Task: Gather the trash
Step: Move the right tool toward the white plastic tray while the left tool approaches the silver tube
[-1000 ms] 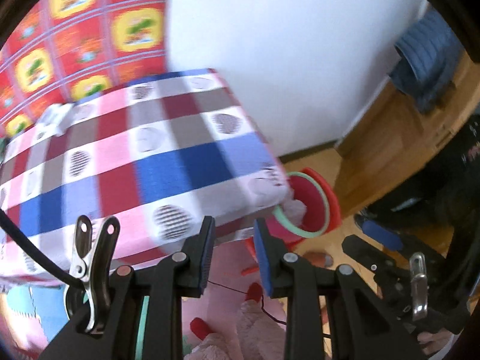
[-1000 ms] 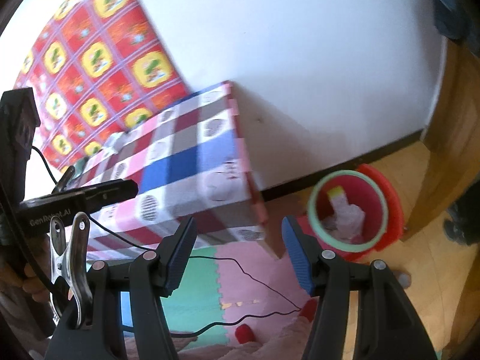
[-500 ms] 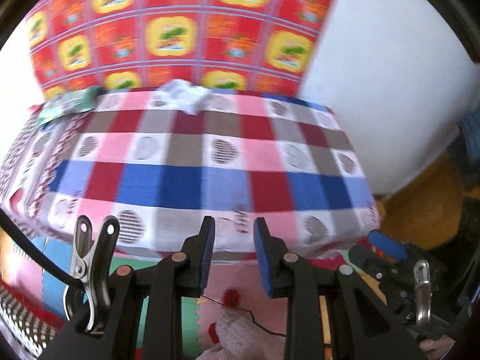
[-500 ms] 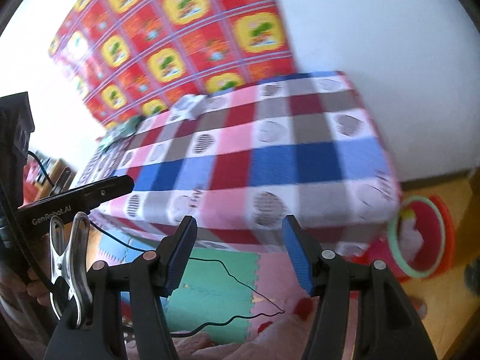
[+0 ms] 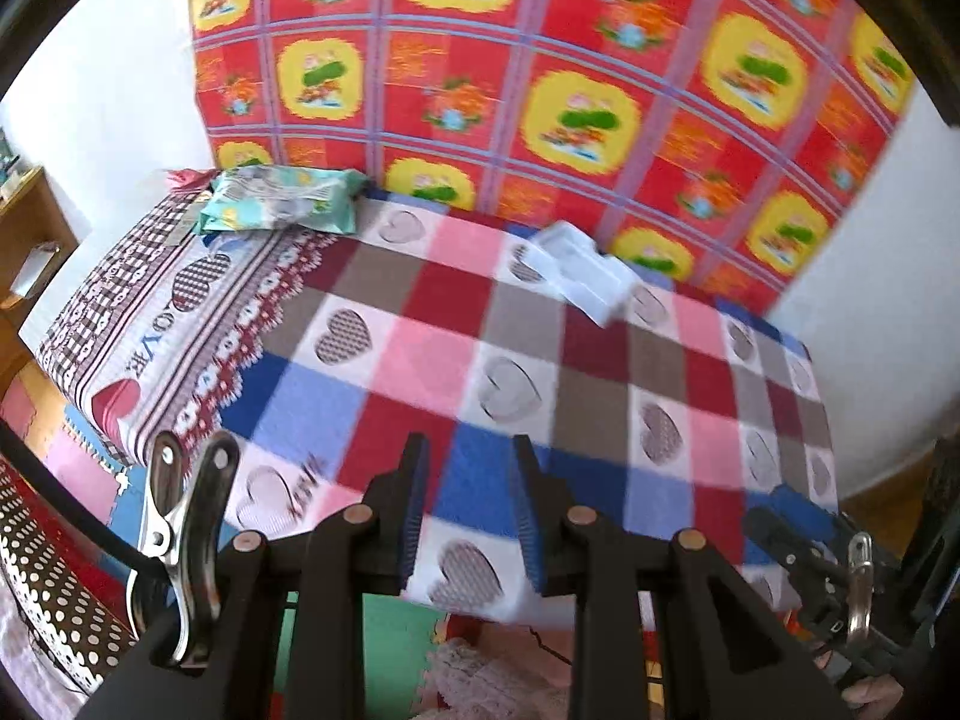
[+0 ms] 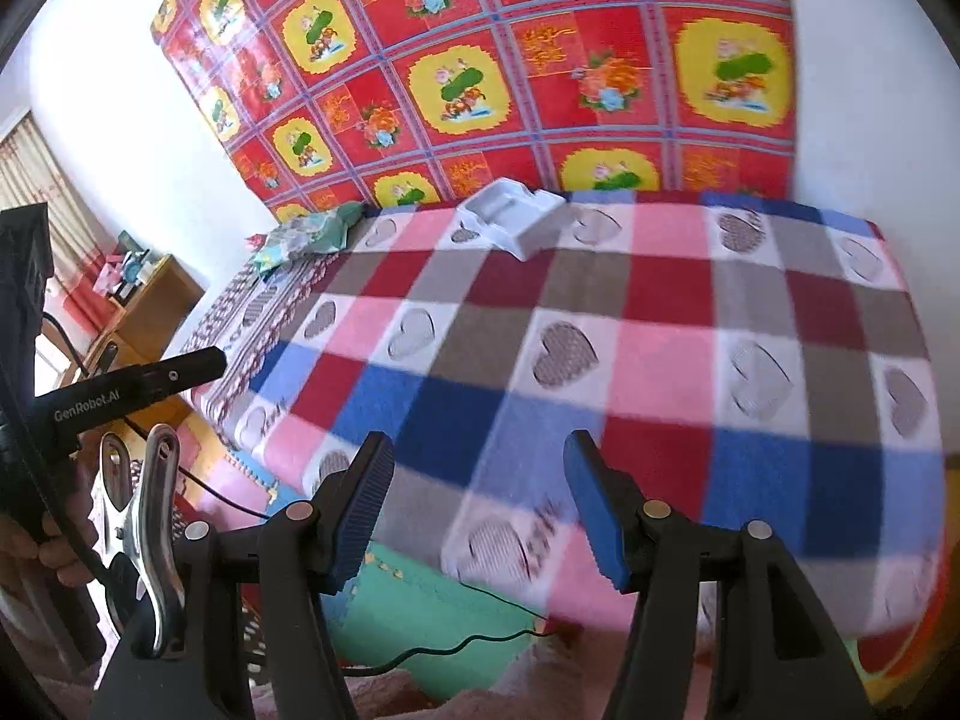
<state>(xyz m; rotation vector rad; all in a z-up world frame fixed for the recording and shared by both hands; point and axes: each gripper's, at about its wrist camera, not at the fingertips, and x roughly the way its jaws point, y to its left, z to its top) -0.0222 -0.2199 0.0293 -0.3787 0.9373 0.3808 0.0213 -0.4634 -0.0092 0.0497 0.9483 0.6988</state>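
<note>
A white plastic tray-like piece of trash [image 5: 581, 271] lies at the far side of the checkered bed, near the red patterned wall sheet; it also shows in the right wrist view [image 6: 513, 217]. A green wipes packet [image 5: 282, 206] lies at the far left corner of the bed, also seen in the right wrist view [image 6: 309, 238]. My left gripper [image 5: 469, 510] is open and empty, in front of the bed's near edge. My right gripper [image 6: 480, 501] is open wide and empty, over the bed's near edge. No trash bin is in view.
The bed [image 5: 540, 420] carries a pink, blue and red heart blanket. Foam floor mats [image 6: 414, 594] and a black cable [image 6: 444, 654] lie below. A wooden cabinet [image 6: 144, 300] stands at the left. The other gripper's handle [image 6: 120, 390] shows at left in the right wrist view.
Both grippers have swung left, away from the red bin on the floor, and now face the bed. The white trash and green packet have come into clearer view. Both jaws stay open.
</note>
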